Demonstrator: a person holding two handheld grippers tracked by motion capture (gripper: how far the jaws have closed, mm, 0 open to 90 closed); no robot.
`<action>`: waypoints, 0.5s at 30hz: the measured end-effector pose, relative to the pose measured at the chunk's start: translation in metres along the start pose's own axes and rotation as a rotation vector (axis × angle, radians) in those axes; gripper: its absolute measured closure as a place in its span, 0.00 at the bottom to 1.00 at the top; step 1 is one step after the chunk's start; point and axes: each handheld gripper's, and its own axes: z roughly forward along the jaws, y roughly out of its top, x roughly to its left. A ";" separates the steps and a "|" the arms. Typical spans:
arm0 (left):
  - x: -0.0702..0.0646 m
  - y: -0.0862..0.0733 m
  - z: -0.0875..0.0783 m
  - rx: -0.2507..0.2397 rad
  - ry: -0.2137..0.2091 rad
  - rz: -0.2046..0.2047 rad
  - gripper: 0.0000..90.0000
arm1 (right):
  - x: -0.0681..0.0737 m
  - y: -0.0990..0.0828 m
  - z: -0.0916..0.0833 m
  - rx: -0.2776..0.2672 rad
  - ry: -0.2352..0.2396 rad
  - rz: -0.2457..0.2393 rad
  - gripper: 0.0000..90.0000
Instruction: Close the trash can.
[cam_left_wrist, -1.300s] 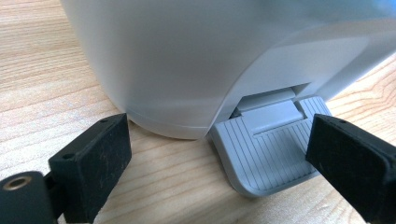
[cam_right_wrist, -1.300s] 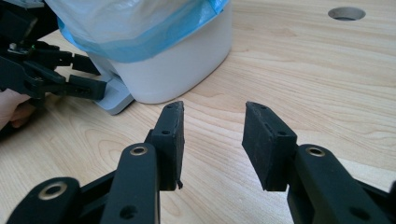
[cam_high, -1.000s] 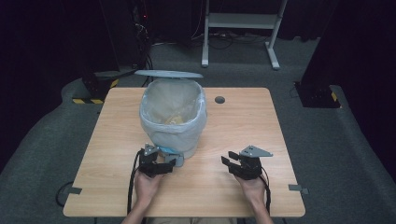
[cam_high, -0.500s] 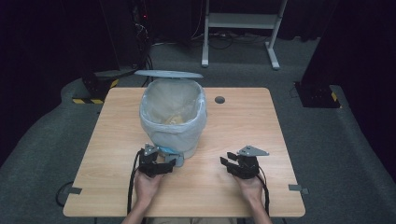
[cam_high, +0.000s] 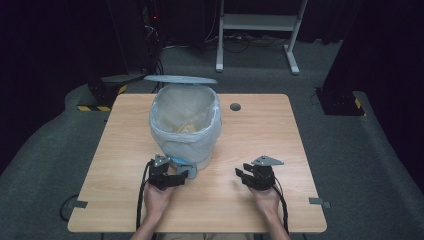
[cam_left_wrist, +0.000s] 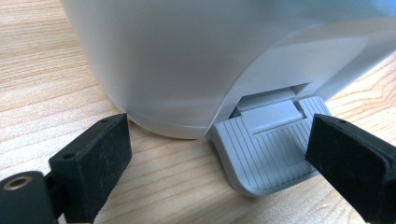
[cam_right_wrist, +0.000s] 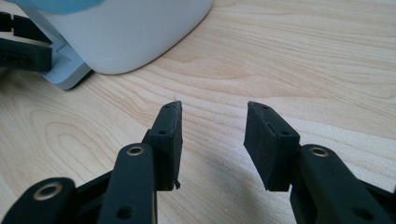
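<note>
A white pedal bin lined with a clear bag stands mid-table, its grey lid raised. Yellowish scraps lie inside. Its grey ribbed pedal juts out at the base toward me. My left gripper sits low at the bin's foot, open, jaws wide either side of the pedal without touching it. My right gripper rests low over bare wood to the right of the bin, open with nothing between its fingers. The bin's base shows up left in the right gripper view.
The wooden table has a round cable hole behind the bin. Grey carpet surrounds it, with a white desk frame and dark equipment beyond. Metal brackets stick out at the table's near corners.
My right gripper has sunk a little toward the tabletop. The left gripper and the bin have stayed where they were.
</note>
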 end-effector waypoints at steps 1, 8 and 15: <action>0.000 0.000 0.000 0.000 0.000 0.000 0.08 | 0.000 0.000 0.001 0.004 -0.003 -0.002 0.63; 0.000 0.000 0.000 0.000 0.000 0.000 0.08 | -0.001 -0.001 0.007 0.018 -0.020 -0.003 0.63; 0.000 0.000 0.000 0.000 -0.001 -0.001 0.08 | -0.002 -0.003 0.013 0.030 -0.050 -0.010 0.62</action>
